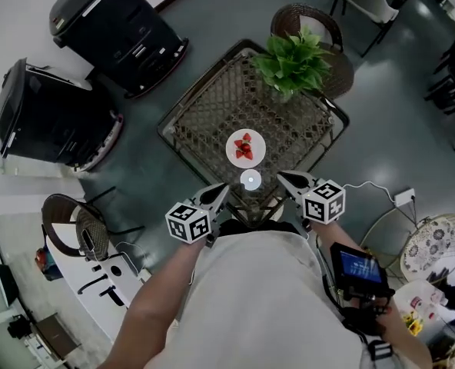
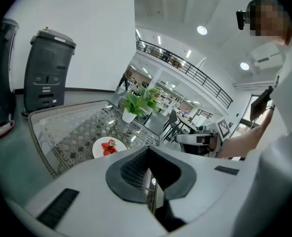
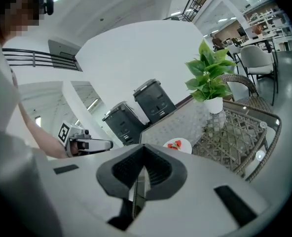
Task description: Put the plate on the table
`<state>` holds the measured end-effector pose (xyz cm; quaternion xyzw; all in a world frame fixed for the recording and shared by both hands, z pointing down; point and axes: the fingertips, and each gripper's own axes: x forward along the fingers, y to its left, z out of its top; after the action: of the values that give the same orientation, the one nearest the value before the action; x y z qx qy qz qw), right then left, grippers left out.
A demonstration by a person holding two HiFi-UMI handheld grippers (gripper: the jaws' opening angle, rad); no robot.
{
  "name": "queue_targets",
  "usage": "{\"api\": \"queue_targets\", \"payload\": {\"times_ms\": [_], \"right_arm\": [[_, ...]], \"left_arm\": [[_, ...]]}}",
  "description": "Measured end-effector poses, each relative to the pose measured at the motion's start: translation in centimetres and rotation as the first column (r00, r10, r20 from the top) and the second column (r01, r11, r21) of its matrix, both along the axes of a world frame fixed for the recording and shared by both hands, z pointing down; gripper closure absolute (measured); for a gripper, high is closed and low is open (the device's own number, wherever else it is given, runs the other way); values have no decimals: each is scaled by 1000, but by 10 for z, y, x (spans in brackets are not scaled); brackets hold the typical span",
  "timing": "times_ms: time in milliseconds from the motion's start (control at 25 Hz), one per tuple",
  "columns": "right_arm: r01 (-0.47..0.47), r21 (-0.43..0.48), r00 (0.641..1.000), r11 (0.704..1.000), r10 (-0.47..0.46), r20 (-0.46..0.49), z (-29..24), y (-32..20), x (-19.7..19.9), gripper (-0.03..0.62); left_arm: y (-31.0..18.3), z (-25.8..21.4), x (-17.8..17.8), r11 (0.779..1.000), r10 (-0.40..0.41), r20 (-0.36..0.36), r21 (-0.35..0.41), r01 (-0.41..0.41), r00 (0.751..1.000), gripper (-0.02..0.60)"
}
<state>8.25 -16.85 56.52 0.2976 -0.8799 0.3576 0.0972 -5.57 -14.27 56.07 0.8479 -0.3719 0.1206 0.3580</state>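
Plate [image 1: 232, 151] sits on the table [image 1: 204, 114]; left tongs [image 1: 220, 190] and right tongs [image 1: 283, 177] hover nearby.

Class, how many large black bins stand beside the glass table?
2. The farther bin stands off the table's upper-left edge; the nearer bin sits left of it. None seems hidden.

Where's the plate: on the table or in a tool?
On the table. The plate lies flat on the table, strawberries on it; the left tool and right tool are shut, empty, apart from it.
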Motion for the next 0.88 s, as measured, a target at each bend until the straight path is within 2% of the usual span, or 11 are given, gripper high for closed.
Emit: {"api": "queue_targets", "payload": {"times_ms": [280,680,880], "right_arm": [[-88,68,996,994,88,11,-26,32,-1,589],[-157,77,987,985,159,-16,-36,109,-25,589],[-182,87,983,979,184,-15,-43,126,-31,589]], "left_arm": [[17,-20,-8,999,20,-69,50,-16,997,577],[87,-20,-23,992,121,-87,55,-116,989,577],[105,-19,-30,992,119,-98,54,-114,988,577]]}}
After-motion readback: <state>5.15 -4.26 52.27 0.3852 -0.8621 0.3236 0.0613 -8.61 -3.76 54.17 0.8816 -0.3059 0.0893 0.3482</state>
